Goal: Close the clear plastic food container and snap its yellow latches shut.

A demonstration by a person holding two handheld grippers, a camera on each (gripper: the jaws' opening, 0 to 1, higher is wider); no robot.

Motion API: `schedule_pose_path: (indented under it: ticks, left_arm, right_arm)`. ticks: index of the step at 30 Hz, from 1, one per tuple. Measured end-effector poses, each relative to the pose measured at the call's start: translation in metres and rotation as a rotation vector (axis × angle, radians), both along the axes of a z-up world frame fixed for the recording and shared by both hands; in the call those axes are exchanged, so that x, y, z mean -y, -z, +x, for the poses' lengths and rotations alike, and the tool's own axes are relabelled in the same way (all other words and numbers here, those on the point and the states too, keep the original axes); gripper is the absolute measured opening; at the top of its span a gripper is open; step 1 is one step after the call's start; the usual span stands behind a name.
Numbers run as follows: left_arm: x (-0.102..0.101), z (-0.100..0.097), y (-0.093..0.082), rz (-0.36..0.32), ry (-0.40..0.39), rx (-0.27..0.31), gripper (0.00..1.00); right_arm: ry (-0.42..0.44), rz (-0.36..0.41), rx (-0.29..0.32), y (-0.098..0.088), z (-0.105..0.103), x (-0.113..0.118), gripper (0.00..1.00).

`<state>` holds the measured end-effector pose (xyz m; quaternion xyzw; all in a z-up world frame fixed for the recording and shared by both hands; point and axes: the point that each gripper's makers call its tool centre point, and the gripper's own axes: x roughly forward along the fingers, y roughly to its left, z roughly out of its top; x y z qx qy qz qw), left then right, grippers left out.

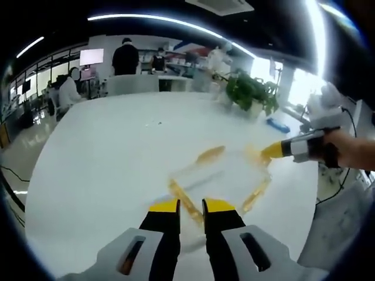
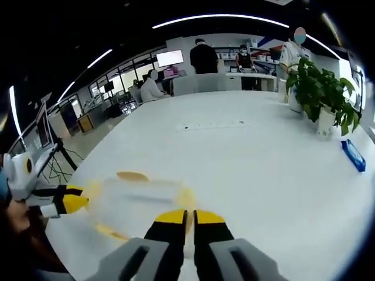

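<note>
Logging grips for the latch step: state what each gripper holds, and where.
Left gripper is nearly shut at the container's near latch; right gripper likewise at its edge. An actual grip cannot be told.

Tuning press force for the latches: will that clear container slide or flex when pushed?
Probably slides: the clear container looks thin and empty, so light, and it sits on a smooth white table. Walls likely flex under a press. The yellow latches seem hinged, so may flop. Bracing with the other tongs would help.
</note>
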<state>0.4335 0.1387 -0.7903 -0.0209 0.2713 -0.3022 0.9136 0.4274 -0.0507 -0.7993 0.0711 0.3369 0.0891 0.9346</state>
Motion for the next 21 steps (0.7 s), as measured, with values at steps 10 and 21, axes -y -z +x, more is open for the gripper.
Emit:
schedule_pose_path:
  ticks: [10,21]
  left_arm:
    - [-0.003,0.006,-0.022,-0.013,-0.021,0.042,0.16]
    - [0.047,-0.003,-0.028,-0.010,0.138,0.070,0.12]
  right_arm:
    - [0.000,0.015,0.020,-0.010,-0.001,-0.003,0.06]
    - [-0.054,0.020,0.008,-0.006,0.005,-0.014,0.07]
